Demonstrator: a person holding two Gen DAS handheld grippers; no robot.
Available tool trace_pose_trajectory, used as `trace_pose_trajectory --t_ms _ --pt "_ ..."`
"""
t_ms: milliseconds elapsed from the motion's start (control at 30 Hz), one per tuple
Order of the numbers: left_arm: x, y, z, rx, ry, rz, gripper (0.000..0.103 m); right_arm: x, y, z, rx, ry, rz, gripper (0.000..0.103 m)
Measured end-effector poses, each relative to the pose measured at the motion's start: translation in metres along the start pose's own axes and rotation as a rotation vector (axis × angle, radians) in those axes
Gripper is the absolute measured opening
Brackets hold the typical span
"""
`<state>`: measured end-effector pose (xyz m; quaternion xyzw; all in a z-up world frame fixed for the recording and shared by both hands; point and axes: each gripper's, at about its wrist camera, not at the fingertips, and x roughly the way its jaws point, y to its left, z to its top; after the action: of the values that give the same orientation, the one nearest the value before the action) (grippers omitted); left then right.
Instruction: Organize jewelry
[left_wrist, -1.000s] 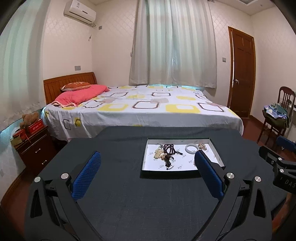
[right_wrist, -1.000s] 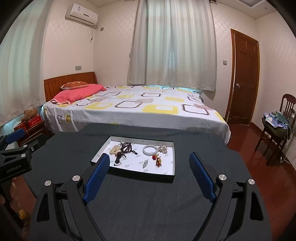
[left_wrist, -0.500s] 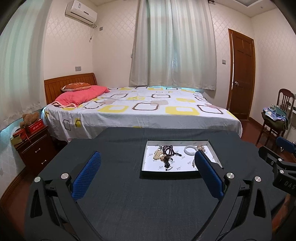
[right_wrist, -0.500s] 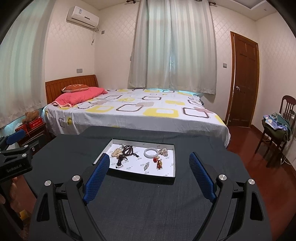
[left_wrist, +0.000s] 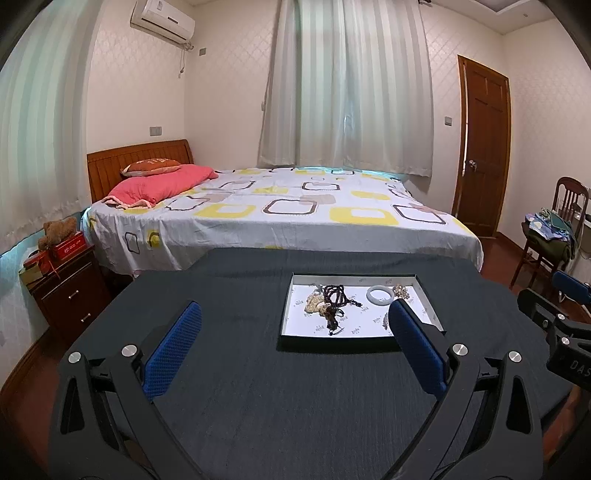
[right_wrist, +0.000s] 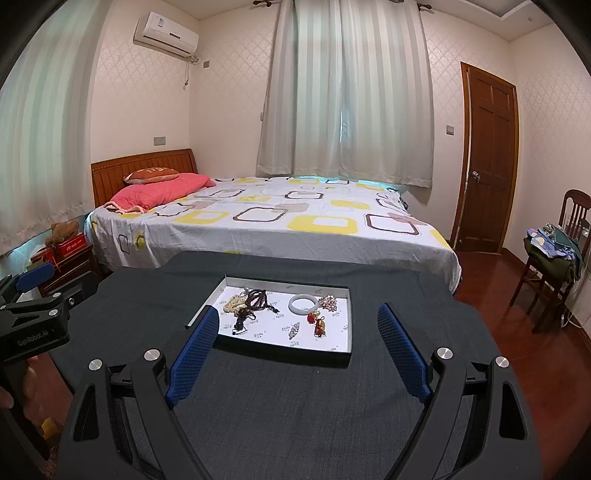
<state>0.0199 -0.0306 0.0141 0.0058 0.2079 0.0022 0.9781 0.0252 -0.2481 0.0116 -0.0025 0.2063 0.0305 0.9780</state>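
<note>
I see the tray (right_wrist: 343, 321) of jewelry near the counter's (right_wrist: 295, 406) far edge, long axis crosswise. My right tool (right_wrist: 295, 332), spread and empty, faces it squarely; my left tool (left_wrist: 295, 328), also spread, sits leftward. The dark beads (right_wrist: 258, 299) tangle with pale ones; small pieces blur.

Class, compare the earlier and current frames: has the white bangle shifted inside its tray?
No. In the right wrist view the white bangle lies in the tray beside the pale bead cluster, as before.
</note>
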Motion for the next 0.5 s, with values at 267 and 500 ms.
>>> trace_pose_trajectory --t_ms 267,500 --pt "0.0003 0.0003 0.0003 -0.003 0.0 0.0 0.099 0.0002 -0.0002 -0.0004 0.0 0.0 0.001 0.085" --pt "0.0021 -0.0004 -0.0038 -0.007 0.007 -0.003 0.099 -0.0006 0.0004 -0.0002 0.0 0.0 0.002 0.085"
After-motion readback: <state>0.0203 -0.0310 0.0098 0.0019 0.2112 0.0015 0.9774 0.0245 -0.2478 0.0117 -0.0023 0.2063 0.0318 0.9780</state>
